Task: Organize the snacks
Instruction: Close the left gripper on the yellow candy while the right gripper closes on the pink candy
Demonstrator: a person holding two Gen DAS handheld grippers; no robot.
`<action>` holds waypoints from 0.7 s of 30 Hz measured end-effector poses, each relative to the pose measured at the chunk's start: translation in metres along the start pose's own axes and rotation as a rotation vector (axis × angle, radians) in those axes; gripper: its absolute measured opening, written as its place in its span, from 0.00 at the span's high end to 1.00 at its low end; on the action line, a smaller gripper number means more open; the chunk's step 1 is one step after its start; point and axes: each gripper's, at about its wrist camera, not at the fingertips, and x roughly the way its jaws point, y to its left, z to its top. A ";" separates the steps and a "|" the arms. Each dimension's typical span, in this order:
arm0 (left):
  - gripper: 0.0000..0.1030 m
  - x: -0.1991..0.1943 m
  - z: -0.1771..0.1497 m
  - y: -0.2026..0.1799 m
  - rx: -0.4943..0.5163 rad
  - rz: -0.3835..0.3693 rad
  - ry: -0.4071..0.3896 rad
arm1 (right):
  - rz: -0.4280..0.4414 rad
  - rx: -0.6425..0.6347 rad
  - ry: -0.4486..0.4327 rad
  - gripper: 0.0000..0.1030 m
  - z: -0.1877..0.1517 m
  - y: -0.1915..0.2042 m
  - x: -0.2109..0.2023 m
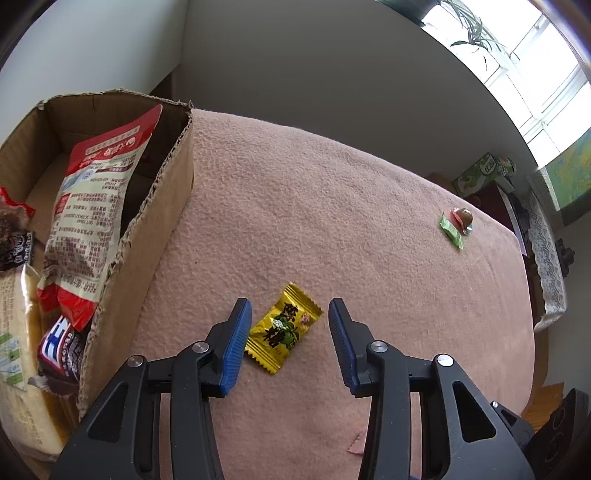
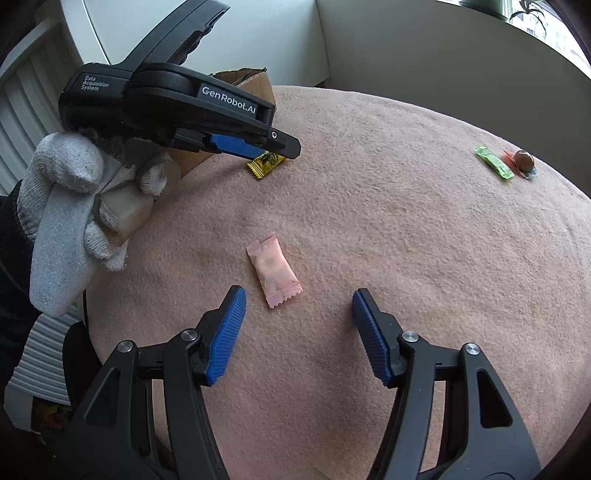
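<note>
My left gripper (image 1: 290,332) hangs over the yellow candy (image 1: 282,328), jaws parted a moderate way with the wrapper between them, pads not yet pressing it. My right gripper (image 2: 297,332) stands somewhat wider over the pink candy (image 2: 274,274), which lies just ahead of the tips, nearer my left finger than my right. I judge both are in the approach-to-grasp step: each needs to sink to the blanket (image 1: 332,206), centre on its sweet and close; the flat, slippery wrappers may slide, so the pads should meet the long sides squarely. The right needs a small shift towards the pink candy first.

The yellow candy lies near the blanket's left edge, just beside the cardboard box (image 1: 173,206), where bagged snacks (image 1: 92,206) are already packed; that box is likely where these go. Farther off, near the right edge, a green sachet (image 1: 451,232) and a brown round sweet (image 1: 463,218) wait, touching. The surface is soft pinkish fleece. Beyond are a grey wall, a window (image 1: 546,81) with a plant (image 1: 469,26), and a green carton (image 1: 476,173)
</note>
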 end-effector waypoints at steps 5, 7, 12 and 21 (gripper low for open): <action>0.61 -0.003 -0.010 -0.010 0.081 0.045 -0.014 | -0.015 -0.037 0.025 0.39 0.011 0.004 0.010; 0.61 -0.006 -0.012 -0.011 0.107 0.076 -0.025 | -0.031 -0.070 0.038 0.39 0.017 0.006 0.016; 0.61 -0.006 -0.018 -0.009 0.151 0.117 -0.028 | -0.076 -0.156 0.057 0.40 0.026 0.024 0.029; 0.75 -0.005 -0.022 -0.004 0.157 0.153 -0.051 | -0.101 -0.146 0.042 0.78 0.033 0.021 0.032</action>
